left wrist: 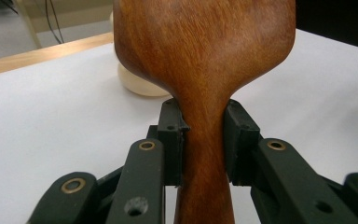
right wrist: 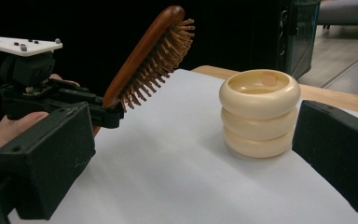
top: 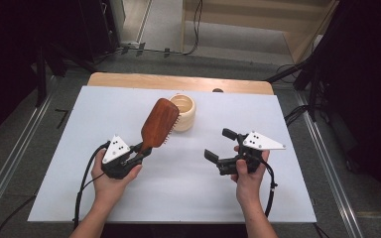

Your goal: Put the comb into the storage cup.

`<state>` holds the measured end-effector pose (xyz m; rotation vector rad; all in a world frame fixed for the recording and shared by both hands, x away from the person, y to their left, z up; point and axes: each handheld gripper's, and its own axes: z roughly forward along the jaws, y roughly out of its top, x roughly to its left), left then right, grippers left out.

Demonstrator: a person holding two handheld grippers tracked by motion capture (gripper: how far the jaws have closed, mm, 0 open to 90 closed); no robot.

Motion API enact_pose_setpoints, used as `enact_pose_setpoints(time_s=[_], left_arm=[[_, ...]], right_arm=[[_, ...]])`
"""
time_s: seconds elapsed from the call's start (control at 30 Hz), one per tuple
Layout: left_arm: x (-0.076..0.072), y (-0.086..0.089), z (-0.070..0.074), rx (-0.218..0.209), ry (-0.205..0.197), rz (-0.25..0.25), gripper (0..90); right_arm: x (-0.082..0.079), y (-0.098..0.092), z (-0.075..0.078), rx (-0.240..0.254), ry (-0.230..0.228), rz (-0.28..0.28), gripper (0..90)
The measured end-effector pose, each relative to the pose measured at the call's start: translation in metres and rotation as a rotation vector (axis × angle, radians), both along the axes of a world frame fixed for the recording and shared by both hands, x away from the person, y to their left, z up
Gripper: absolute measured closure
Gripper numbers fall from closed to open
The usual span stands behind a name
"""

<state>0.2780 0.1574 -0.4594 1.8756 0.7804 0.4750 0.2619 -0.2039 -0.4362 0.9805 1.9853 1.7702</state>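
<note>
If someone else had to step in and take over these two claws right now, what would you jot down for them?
Left claw: shut on the neck of the brown wooden paddle hairbrush, held off the white table sheet, head tilted up and away, bristles facing the right claw's side.
Right claw: open, holding nothing, hovering above the sheet and aimed toward the cream ribbed round cup.
The cup stands upright near the far edge of the sheet, just beyond the brush head; it looks empty.
Done: brush picked up.
Left: probably to bring the brush to the cup, perhaps steadying the cup with the right claw.
</note>
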Motion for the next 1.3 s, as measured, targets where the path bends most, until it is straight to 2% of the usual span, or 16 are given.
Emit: enact_pose_setpoints(time_s=[0.27, 0.43, 0.77, 0.93, 1.0, 1.1, 1.13, 1.3], left_arm=[[-0.007, -0.011, -0.007, -0.036, 0.001, -0.023, 72.4], [-0.012, -0.017, -0.013, -0.064, -0.002, -0.031, 72.4], [-0.023, -0.038, -0.025, -0.063, 0.002, -0.077, 72.4], [-0.026, -0.047, -0.029, -0.067, 0.017, -0.104, 72.4], [-0.028, -0.05, -0.031, -0.073, 0.013, -0.112, 72.4], [-0.03, -0.053, -0.031, -0.075, 0.01, -0.114, 72.4], [-0.031, -0.054, -0.031, -0.076, 0.009, -0.117, 72.4], [-0.034, -0.058, -0.032, -0.072, -0.004, -0.12, 72.4]], right_arm=[[-0.002, 0.015, -0.001, 0.023, 0.019, 0.025, 0.0], [-0.005, 0.021, -0.003, 0.062, 0.019, 0.02, 0.0], [-0.005, 0.035, -0.005, 0.087, 0.074, -0.003, 0.0], [-0.003, 0.037, -0.007, 0.135, 0.121, -0.03, 0.0], [-0.003, 0.038, -0.008, 0.136, 0.135, -0.047, 0.0], [-0.003, 0.04, -0.009, 0.142, 0.148, -0.041, 0.0], [-0.004, 0.043, -0.008, 0.136, 0.159, -0.064, 0.0], [-0.005, 0.048, -0.009, 0.147, 0.178, -0.06, 0.0]])
